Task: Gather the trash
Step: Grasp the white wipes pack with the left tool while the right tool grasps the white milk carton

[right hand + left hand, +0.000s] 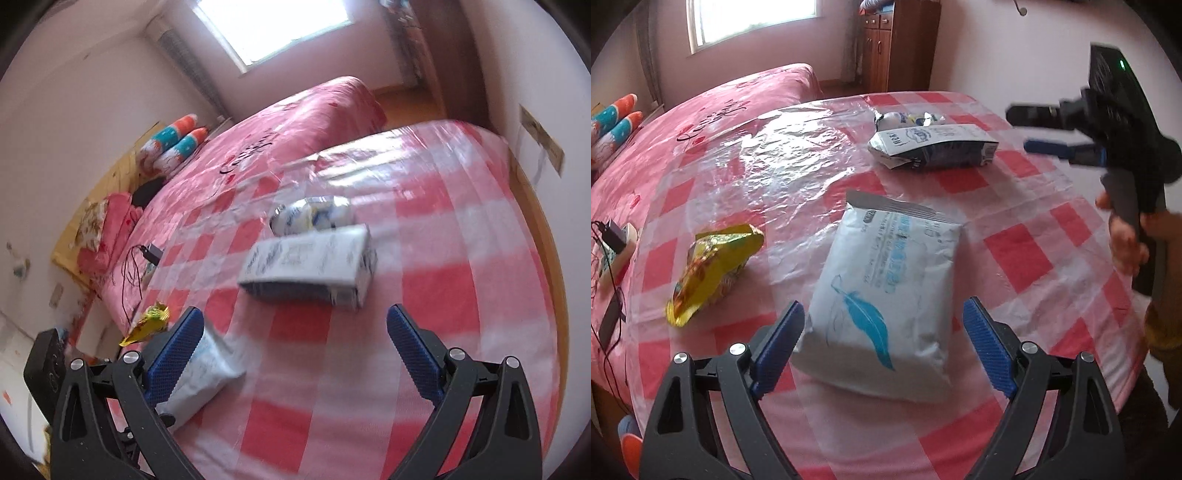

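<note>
A white pack with a blue feather (886,291) lies on the red-checked table (1027,251). My left gripper (882,325) is open, its fingers on either side of the pack's near end. A yellow snack bag (713,269) lies to its left. A flattened white and blue carton (934,149) and a crumpled white wrapper (905,119) lie farther back. My right gripper (295,332) is open and empty above the table, short of the carton (310,266) and the wrapper (310,218). The white pack (207,369) lies behind its left finger. The right gripper also shows in the left wrist view (1045,129).
A clear plastic sheet (790,155) covers the tablecloth. A bed with a pink cover (288,125) stands beyond the table, with pillows (173,147) at its head. A charger and cables (613,236) lie at the left. A wooden cabinet (890,48) stands at the back.
</note>
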The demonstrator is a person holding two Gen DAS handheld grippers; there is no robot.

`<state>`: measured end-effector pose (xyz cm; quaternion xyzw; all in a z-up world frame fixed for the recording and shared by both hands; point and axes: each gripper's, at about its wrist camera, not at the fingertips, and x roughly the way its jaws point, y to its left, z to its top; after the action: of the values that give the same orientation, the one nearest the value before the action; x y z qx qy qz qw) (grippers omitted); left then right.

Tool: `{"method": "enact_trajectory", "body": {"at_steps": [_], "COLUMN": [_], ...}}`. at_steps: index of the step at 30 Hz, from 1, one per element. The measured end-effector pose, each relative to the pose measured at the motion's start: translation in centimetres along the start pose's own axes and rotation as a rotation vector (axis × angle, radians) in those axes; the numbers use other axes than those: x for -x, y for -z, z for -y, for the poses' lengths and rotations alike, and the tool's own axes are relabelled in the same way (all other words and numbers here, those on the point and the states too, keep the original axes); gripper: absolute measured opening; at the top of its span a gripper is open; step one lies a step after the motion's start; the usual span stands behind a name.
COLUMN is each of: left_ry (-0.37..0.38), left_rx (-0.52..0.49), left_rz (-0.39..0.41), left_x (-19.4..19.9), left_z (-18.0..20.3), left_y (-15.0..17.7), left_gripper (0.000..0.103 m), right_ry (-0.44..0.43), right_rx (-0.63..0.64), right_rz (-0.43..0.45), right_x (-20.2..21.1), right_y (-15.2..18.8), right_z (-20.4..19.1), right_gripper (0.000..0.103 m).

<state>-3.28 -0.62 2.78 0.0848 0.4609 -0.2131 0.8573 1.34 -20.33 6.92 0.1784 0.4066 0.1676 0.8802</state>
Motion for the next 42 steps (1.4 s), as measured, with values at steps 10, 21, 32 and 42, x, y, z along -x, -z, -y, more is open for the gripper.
{"method": "enact_trajectory", "body": {"at_steps": [10,21,32,42], "left_ry": [0.035,0.052,0.021,0.023], "left_rx": [0.025,0.069,0.096,0.128], "left_rz": [-0.020,0.009,0.035,0.052], "left_x": [-2.3,-3.2,-2.8,-2.1], "left_z": [-0.4,-0.6,-0.4,-0.6], "left_y": [-0.9,-1.3,-0.8,0.0], "left_gripper": [0.088,0.088,0.079,0.077], "right_ry": [-0.024,-0.039,0.121,0.154], "right_rx": [0.006,0.128,0.367,0.343], "right_rz": [-0.137,-0.095,-0.142,-0.146], "right_x": [-5.9,-3.7,-9.1,-9.6], "right_y": [-2.8,0.5,-0.1,0.5], "right_z": [1.1,-3.8,-5.7,-5.7], "right_gripper": [0.098,0.098,0.098,0.076]}}
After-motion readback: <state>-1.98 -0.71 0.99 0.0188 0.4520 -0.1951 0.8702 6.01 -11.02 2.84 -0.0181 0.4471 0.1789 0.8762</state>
